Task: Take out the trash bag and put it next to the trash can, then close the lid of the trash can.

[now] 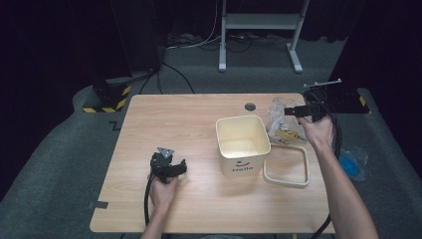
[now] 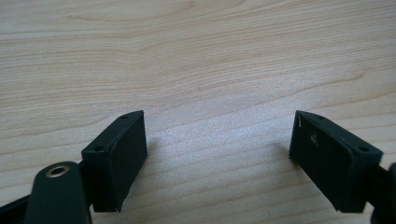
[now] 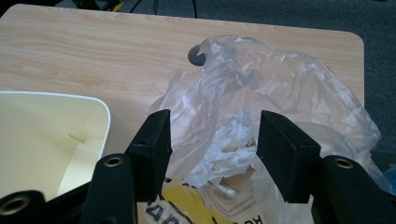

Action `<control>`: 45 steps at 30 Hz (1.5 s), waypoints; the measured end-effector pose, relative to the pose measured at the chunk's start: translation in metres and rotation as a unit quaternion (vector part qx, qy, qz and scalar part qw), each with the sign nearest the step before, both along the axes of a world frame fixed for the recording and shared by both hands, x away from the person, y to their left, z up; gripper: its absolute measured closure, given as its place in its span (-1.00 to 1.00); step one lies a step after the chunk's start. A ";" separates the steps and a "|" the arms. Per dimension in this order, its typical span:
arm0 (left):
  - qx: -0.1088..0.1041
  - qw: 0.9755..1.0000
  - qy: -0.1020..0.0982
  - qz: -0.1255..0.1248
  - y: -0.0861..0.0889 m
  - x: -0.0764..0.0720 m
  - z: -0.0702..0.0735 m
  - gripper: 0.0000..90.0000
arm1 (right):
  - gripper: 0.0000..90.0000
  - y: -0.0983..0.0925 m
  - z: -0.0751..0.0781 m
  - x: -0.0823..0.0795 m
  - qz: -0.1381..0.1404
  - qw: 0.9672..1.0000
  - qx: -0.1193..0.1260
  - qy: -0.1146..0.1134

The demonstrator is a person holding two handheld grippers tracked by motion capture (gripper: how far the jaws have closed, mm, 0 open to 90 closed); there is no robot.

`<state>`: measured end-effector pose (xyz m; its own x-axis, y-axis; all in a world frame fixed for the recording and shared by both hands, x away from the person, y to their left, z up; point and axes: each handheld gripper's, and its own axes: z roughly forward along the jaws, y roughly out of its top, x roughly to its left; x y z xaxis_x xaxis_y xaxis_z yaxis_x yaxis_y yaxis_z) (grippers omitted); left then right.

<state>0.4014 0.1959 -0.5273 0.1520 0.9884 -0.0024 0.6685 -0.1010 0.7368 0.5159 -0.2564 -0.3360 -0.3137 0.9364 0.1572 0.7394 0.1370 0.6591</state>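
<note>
A crumpled clear plastic bag [image 1: 279,113] [image 3: 261,79] lies at the table's far right, with white crumpled paper [image 3: 229,144] and a yellow printed packet [image 3: 187,207] in it. My right gripper [image 1: 289,111] [image 3: 215,122] hovers over the bag, jaws apart, pads not pressing on it. A cream square bin [image 1: 242,165] [image 3: 28,135] stands upright mid-table, and a cream square ring [image 1: 286,181] lies flat to its right. My left gripper [image 1: 180,168] [image 2: 219,126] rests low over bare wood at the left, open with nothing between its jaws.
The wooden table [image 1: 164,119] has a round cable hole [image 1: 250,106] [image 3: 196,57] near its far edge. A blue item [image 1: 351,164] lies on the grey floor off the right side. A white stand [image 1: 259,22] is behind the table.
</note>
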 end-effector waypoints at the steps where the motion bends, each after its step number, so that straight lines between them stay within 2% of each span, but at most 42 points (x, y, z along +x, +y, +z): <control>1: 0.000 1.000 0.000 0.000 0.000 0.000 0.000 -0.58 | -0.01 -0.003 0.000 -0.004 -0.002 1.000 0.001 -0.001; 10: 0.001 1.000 0.000 -0.002 0.000 0.000 0.000 -0.57 | 0.02 -0.015 -0.003 -0.025 -0.010 1.000 -0.005 -0.001; 18: 0.001 1.000 0.000 -0.002 0.000 0.000 0.000 -0.57 | 0.02 -0.021 -0.013 -0.037 -0.012 1.000 0.003 -0.001; 26: 0.000 1.000 0.000 -0.002 0.000 0.000 0.000 -0.57 | 0.02 -0.027 -0.020 -0.060 -0.013 1.000 0.019 -0.011; 30: 0.000 1.000 0.000 -0.002 0.000 0.000 0.000 -0.57 | 0.03 -0.030 -0.028 -0.069 -0.014 1.000 0.021 -0.004; 37: 0.001 1.000 0.000 -0.002 0.000 0.000 0.000 -0.57 | 0.14 -0.035 -0.040 -0.081 -0.019 1.000 0.015 0.002; 41: 0.001 1.000 0.000 -0.003 0.000 0.000 0.000 -0.57 | 0.23 -0.036 -0.049 -0.090 -0.023 1.000 -0.006 0.006; 43: 0.000 1.000 0.000 -0.002 0.000 0.000 0.000 -0.57 | 0.24 -0.036 -0.051 -0.091 -0.024 1.000 -0.009 0.009; 45: 0.000 1.000 0.000 -0.003 0.000 0.000 0.000 -0.57 | 0.31 -0.037 -0.058 -0.095 -0.030 0.999 -0.026 0.017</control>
<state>0.4014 0.1958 -0.5272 0.1572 0.9876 -0.0016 0.6681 -0.1052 0.7366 0.4209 -0.2937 -0.3939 -0.2527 0.9605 0.1165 0.7689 0.1263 0.6268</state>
